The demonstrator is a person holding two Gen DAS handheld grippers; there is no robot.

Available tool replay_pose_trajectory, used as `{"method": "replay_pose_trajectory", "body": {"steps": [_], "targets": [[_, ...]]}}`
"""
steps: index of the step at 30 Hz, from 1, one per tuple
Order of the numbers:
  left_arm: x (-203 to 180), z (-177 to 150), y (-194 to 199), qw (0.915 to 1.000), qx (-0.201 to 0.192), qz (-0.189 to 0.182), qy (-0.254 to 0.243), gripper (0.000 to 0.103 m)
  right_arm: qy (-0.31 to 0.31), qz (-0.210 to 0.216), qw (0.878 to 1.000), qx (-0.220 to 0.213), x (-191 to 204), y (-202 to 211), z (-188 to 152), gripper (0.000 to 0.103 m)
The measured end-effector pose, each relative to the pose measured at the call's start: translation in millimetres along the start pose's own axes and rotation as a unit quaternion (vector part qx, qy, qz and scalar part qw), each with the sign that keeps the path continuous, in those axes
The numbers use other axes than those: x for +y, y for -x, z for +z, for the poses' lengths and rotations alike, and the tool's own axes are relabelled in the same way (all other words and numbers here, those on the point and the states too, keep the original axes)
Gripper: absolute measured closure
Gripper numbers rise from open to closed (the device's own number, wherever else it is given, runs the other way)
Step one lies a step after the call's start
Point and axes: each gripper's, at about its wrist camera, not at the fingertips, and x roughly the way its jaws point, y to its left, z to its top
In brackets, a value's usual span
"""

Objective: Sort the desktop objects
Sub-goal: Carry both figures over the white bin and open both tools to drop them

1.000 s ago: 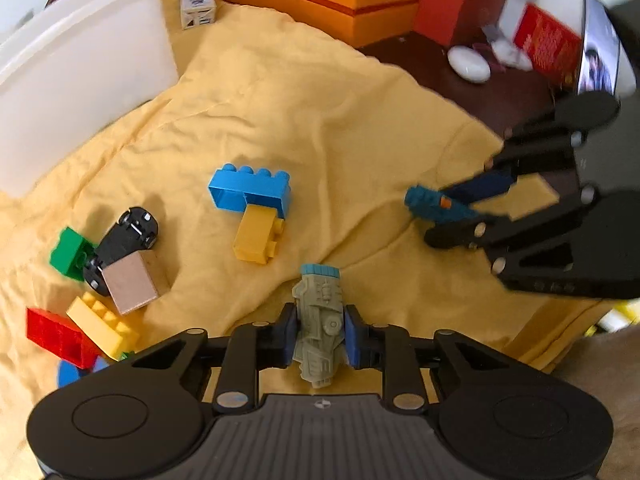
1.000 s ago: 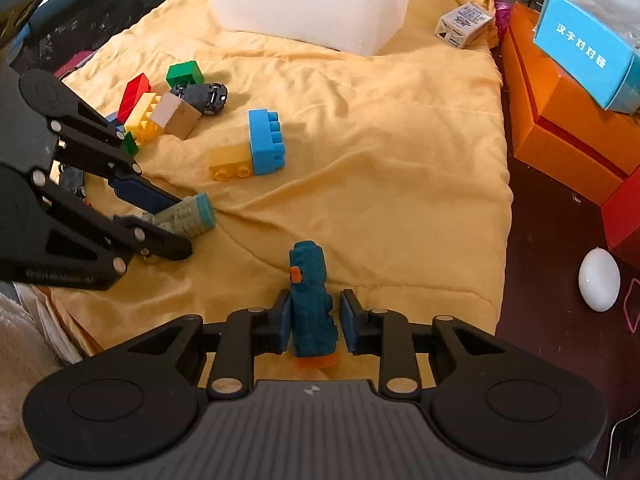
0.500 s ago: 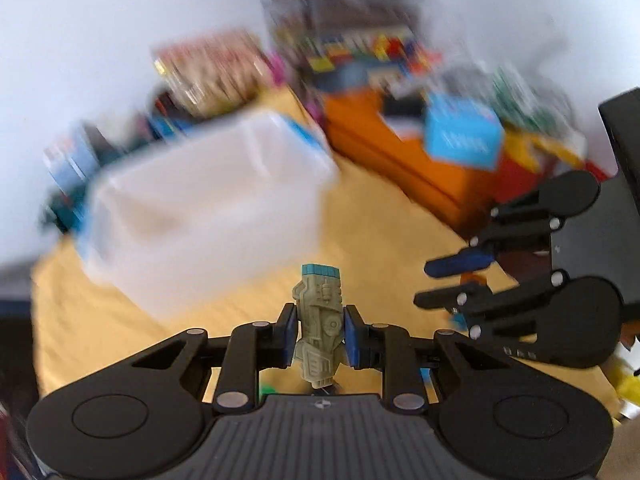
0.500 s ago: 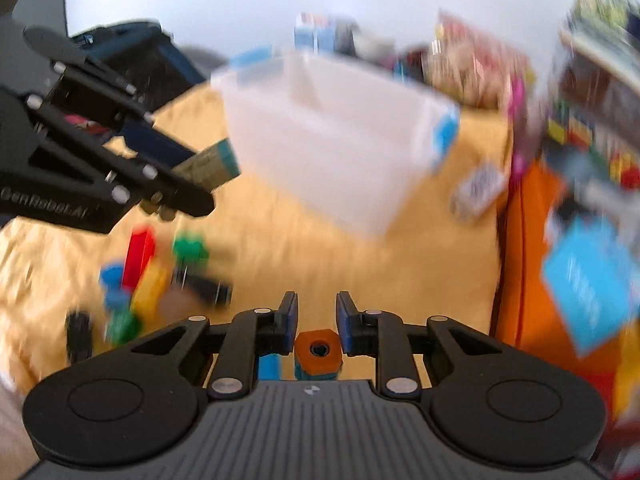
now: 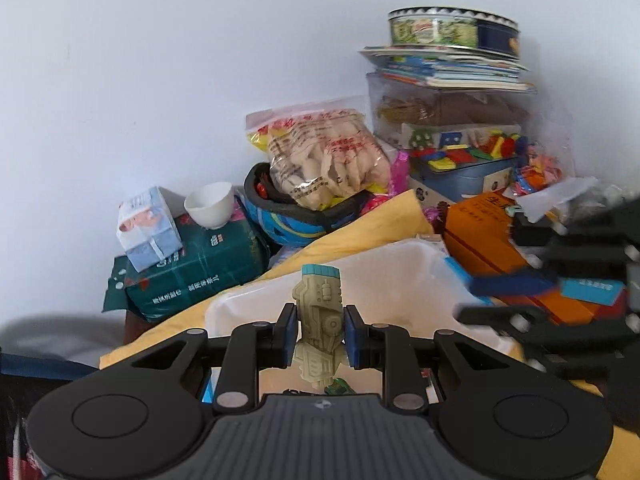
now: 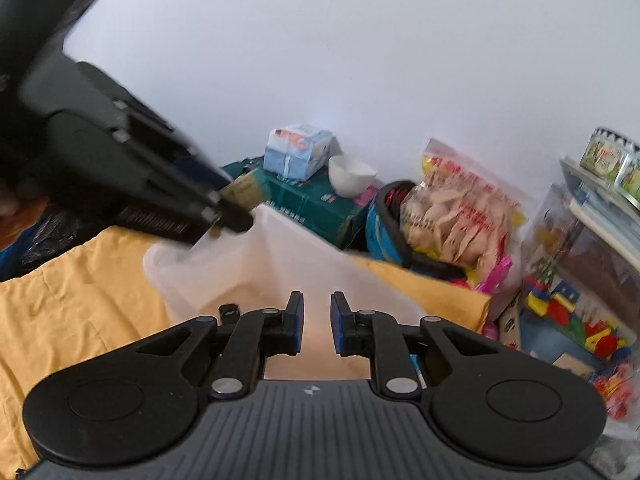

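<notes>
My left gripper [image 5: 320, 328] is shut on a grey-green toy figure [image 5: 318, 292] with a teal top, held upright over the near rim of the white translucent bin [image 5: 400, 260]. The right wrist view shows this left gripper [image 6: 228, 212] blurred at the upper left, with the toy figure [image 6: 240, 190] at its tips above the bin [image 6: 280, 252]. My right gripper [image 6: 317, 300] hangs over the bin's inside with its jaws shut to a narrow gap and nothing between them. In the left wrist view the right gripper [image 5: 500, 296] is a blurred shape at the right. The yellow cloth [image 6: 60, 300] lies beneath.
Behind the bin stand a green box [image 5: 200, 268], a tissue pack [image 5: 148, 228], a white bowl [image 5: 210, 204], a snack bag [image 5: 328, 156] on a blue helmet [image 5: 288, 216], an orange box [image 5: 480, 236] and a tall stack of toy boxes [image 5: 448, 120] against the white wall.
Both grippers rose from the cloth and tilted up toward the bin. The blue toy dropped out of the right gripper, whose jaws then closed. The left still holds the grey-green figure.
</notes>
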Motion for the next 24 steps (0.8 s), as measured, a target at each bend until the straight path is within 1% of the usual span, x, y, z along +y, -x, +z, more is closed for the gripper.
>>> {"method": "replay_pose_trajectory", "body": {"steps": [2, 4, 5, 6, 7, 8, 9, 11, 12, 14, 17, 19, 21, 22, 23, 24], "targets": [[8, -4, -15, 0.9999, 0.012, -0.003, 0.005, 0.076, -0.013, 0.0, 1.0, 0.016, -1, -3, -15, 0.086], [12, -12, -32, 0.9995, 0.031, -0.006, 0.01, 0.076, -0.046, 0.011, 0.998, 0.036, -5, -3, -35, 0.085], [12, -17, -40, 0.9992, 0.039, -0.008, 0.01, 0.076, -0.07, 0.028, 0.996, 0.043, -8, -1, -47, 0.083], [13, -21, -43, 0.9989, 0.043, -0.012, 0.012, 0.075, -0.088, 0.053, 0.993, 0.051, -8, 1, -61, 0.075], [13, -24, -47, 0.9986, 0.048, -0.017, 0.015, 0.075, -0.094, 0.067, 0.991, 0.066, -5, 0, -72, 0.071], [12, -28, -51, 0.9983, 0.053, -0.02, 0.018, 0.076, -0.094, 0.071, 0.989, 0.085, 0, -5, -82, 0.07], [13, -30, -54, 0.998, 0.055, -0.022, 0.02, 0.076, -0.089, 0.068, 0.988, 0.105, 8, -12, -93, 0.07], [12, -32, -58, 0.9978, 0.059, -0.025, 0.02, 0.075, -0.079, 0.062, 0.987, 0.128, 19, -29, -108, 0.07], [11, -33, -61, 0.9977, 0.061, -0.024, 0.019, 0.075, -0.077, 0.054, 0.986, 0.139, 24, -40, -113, 0.07], [10, -35, -64, 0.9974, 0.064, -0.025, 0.02, 0.076, -0.078, 0.046, 0.985, 0.146, 28, -59, -116, 0.071], [10, -37, -68, 0.9972, 0.068, -0.024, 0.021, 0.075, -0.092, 0.023, 0.983, 0.155, 26, -88, -117, 0.07], [10, -37, -69, 0.997, 0.069, -0.026, 0.024, 0.075, -0.09, 0.012, 0.981, 0.172, 26, -104, -118, 0.07], [10, -38, -69, 0.997, 0.069, -0.025, 0.022, 0.075, -0.093, 0.016, 0.977, 0.192, 25, -117, -120, 0.07], [10, -38, -69, 0.9971, 0.068, -0.024, 0.022, 0.075, -0.095, 0.02, 0.976, 0.195, 25, -119, -122, 0.071], [11, -38, -68, 0.9971, 0.068, -0.024, 0.024, 0.075, -0.096, 0.021, 0.977, 0.191, 25, -118, -123, 0.075], [12, -38, -68, 0.9971, 0.068, -0.024, 0.025, 0.075, -0.095, 0.023, 0.976, 0.193, 27, -116, -124, 0.075]]}}
